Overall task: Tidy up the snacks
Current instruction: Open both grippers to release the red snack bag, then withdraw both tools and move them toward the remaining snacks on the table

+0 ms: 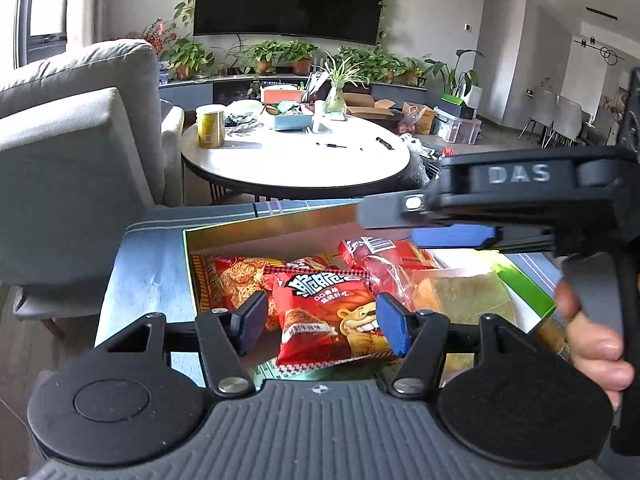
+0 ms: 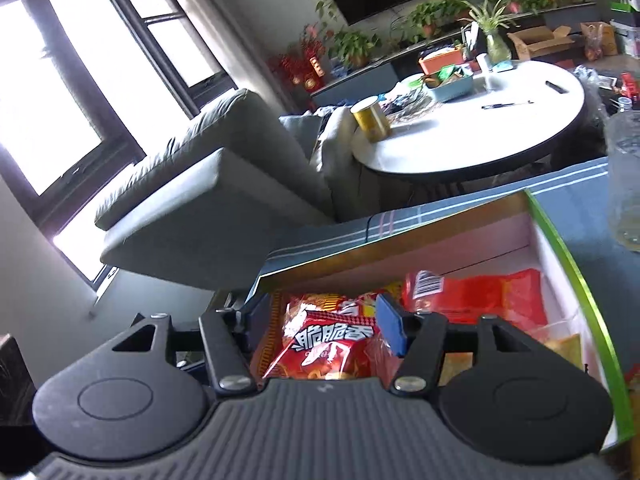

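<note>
An open cardboard box point(image 1: 256, 236) with a green rim point(image 2: 560, 236) holds several snack bags. My left gripper point(image 1: 322, 324) hangs over its near side. A red bag with a cartoon animal point(image 1: 320, 304) lies between its pads; the right pad is at the bag's edge and the left pad stands just clear, so the jaws are open. My right gripper point(image 1: 404, 224) comes in from the right, above a red packet with a barcode point(image 1: 380, 254), and nothing hangs from it. In the right wrist view my right gripper point(image 2: 324, 320) is open over a red bag point(image 2: 332, 340) lying in the box.
The box sits on a blue-grey cloth point(image 1: 148, 276). It also holds an orange noodle-snack bag point(image 1: 228, 284) and a clear bag of yellow snacks point(image 1: 460, 296). A hand point(image 1: 592, 340) grips the right tool. Beyond are a grey sofa point(image 1: 80, 140), a round white table point(image 1: 296, 156) and a clear bottle point(image 2: 624, 180).
</note>
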A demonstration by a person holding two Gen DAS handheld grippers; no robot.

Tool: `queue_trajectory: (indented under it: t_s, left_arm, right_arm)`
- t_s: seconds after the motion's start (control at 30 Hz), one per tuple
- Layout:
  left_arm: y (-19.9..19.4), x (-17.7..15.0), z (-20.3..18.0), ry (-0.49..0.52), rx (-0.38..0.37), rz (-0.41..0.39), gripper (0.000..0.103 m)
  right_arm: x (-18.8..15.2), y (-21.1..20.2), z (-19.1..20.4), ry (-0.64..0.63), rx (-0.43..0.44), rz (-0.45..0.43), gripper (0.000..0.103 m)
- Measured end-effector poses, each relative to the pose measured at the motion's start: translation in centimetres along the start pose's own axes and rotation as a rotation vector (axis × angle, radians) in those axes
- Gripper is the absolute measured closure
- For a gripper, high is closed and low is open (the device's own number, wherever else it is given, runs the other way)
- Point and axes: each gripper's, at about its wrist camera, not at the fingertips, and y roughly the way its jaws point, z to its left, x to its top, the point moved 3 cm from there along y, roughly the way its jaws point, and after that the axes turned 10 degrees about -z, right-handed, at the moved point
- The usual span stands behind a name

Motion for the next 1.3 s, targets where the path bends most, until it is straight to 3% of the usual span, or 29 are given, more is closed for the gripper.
queue_trajectory:
  t_s: [0.3, 0.5, 0.8, 1.3]
  left_arm:
    - [-2.6, -0.1, -1.0, -0.009, -0.004, -0.018, 0.042]
    - [-5.3, -0.6, -1.4, -0.032, 0.000, -0.046, 0.036]
    - [-9.5, -3.4, -2.7, -0.030, 0.013, -0.059, 0.033]
    - [-14.5, -7.2, -4.5, -0.012, 0.054, -0.059, 0.028]
  right_arm:
    - [-0.5, -2.4, -0.6, -0.001, -0.016, 0.013, 0.035]
    - [-1.6, -4.9, -0.8, -0.009, -0.038, 0.008, 0.025]
    - [-5.7, -10.6, -2.2, -0.064, -0.115, -0.004, 0.021]
    - [-8.3, -14.9, -1.0, -0.083, -0.127, -0.015, 0.015]
